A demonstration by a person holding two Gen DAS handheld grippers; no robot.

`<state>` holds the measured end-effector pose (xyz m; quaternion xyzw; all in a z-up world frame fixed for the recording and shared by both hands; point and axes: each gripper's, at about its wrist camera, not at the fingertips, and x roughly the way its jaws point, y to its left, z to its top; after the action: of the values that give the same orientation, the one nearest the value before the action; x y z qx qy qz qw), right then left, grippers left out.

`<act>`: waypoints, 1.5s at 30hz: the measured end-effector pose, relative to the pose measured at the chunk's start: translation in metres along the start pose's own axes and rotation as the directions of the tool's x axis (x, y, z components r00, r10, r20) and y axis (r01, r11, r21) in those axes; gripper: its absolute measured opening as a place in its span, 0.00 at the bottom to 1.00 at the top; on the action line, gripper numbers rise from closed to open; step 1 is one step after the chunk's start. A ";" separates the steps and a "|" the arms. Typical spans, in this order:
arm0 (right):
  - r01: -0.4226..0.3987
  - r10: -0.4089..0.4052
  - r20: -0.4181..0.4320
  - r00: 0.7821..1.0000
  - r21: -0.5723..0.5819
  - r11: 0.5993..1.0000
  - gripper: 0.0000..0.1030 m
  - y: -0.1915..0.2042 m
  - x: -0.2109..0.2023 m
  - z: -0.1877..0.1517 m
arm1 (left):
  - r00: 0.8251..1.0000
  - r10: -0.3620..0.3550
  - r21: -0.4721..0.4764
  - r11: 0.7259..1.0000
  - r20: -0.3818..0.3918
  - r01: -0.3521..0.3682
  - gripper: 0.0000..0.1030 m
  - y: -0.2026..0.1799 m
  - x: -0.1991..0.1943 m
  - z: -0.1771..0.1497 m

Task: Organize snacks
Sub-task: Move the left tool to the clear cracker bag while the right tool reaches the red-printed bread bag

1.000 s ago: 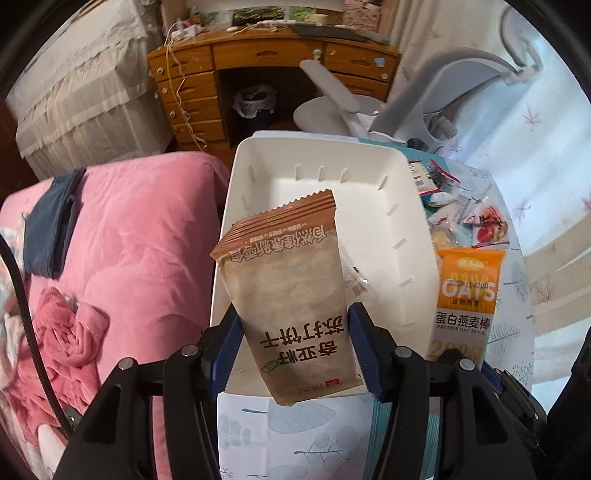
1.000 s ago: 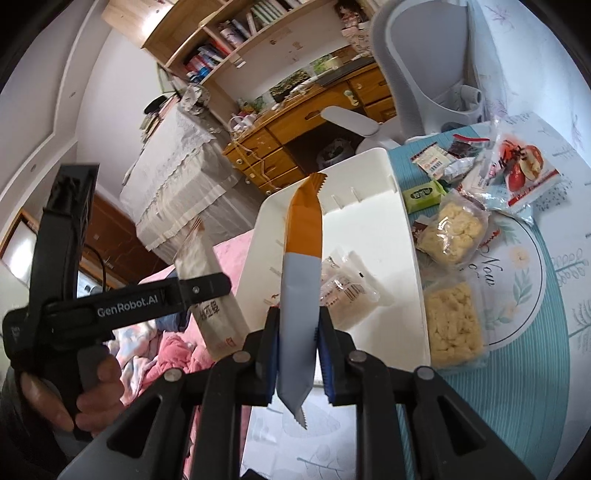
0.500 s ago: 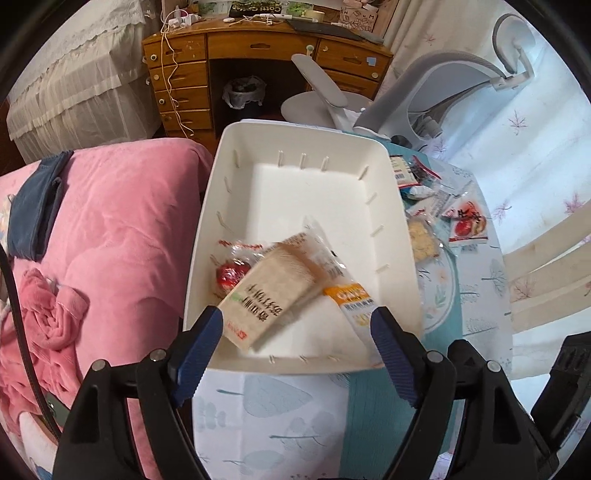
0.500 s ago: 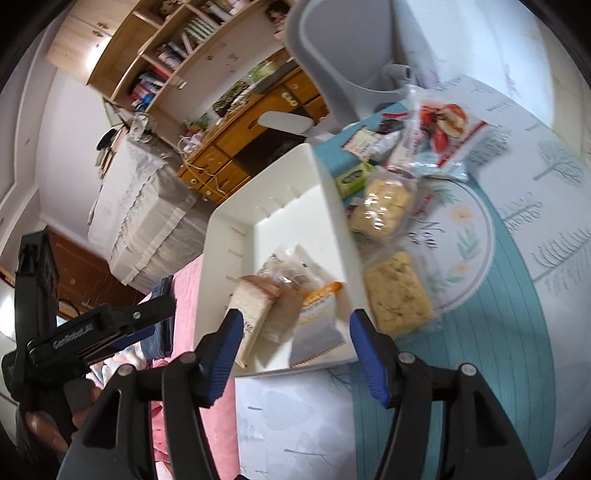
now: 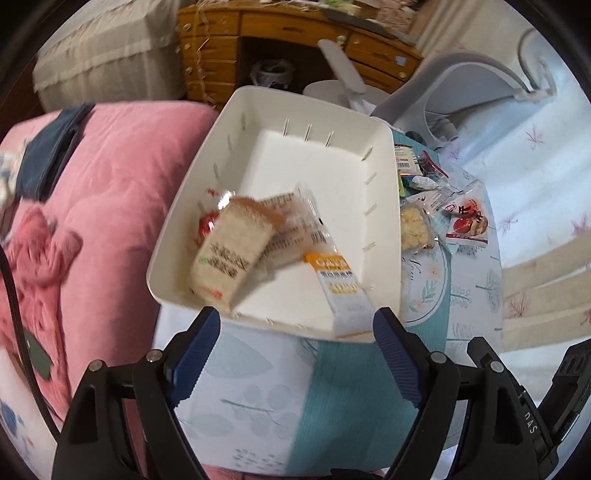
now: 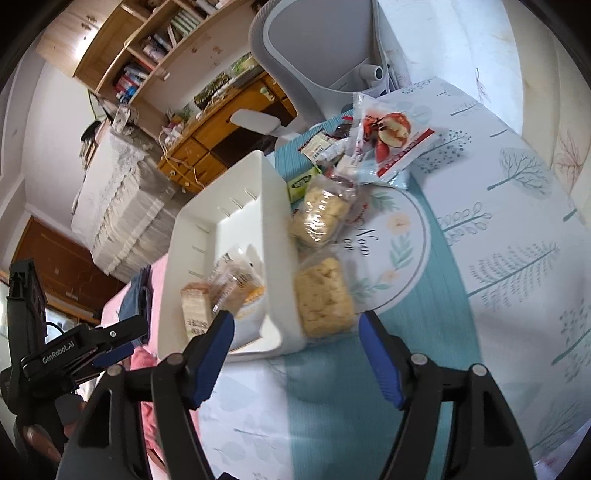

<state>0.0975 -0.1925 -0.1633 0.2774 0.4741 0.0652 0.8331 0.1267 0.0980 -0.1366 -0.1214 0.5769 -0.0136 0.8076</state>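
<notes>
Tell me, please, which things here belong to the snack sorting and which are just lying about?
Job: white bin; brown cracker pack and oat bar inside it; puffed-rice packs and apple-picture packet on the table.

Lying about: grey chair, wooden desk, pink bedding.

Motion blur smears the print on the cracker packet [image 5: 225, 254], so it is unreadable. A red-wrapped snack [image 5: 207, 225] lies mostly hidden beneath it, possibly candy.

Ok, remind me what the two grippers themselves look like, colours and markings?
Both are alike: the left gripper and the right gripper have black plastic linkage arms with silver pivot pins and ribbed dark-blue finger pads. From the right wrist, the left unit's side reads "GenRobot.AI" in white.
</notes>
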 end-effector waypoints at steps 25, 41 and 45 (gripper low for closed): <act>0.059 -0.056 0.017 0.998 -0.331 0.942 0.69 -0.066 -0.009 0.084 | 0.997 0.022 -0.271 0.963 0.067 -0.003 0.82 -0.086 0.046 -0.091; 0.134 -0.055 0.165 0.985 -0.520 0.844 0.69 -0.069 0.033 0.132 | 0.973 0.133 -0.105 0.988 0.186 -0.115 0.82 -0.158 0.116 -0.101; 0.145 -0.050 0.183 0.982 -0.549 0.823 0.69 -0.070 0.045 0.136 | 0.964 0.179 -0.109 0.981 0.195 -0.160 0.82 -0.165 0.134 -0.096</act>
<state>0.2235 -0.2891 -0.1800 0.0007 0.3791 0.1360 0.9153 0.1011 -0.1014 -0.2557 -0.1093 0.4994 0.0947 0.8542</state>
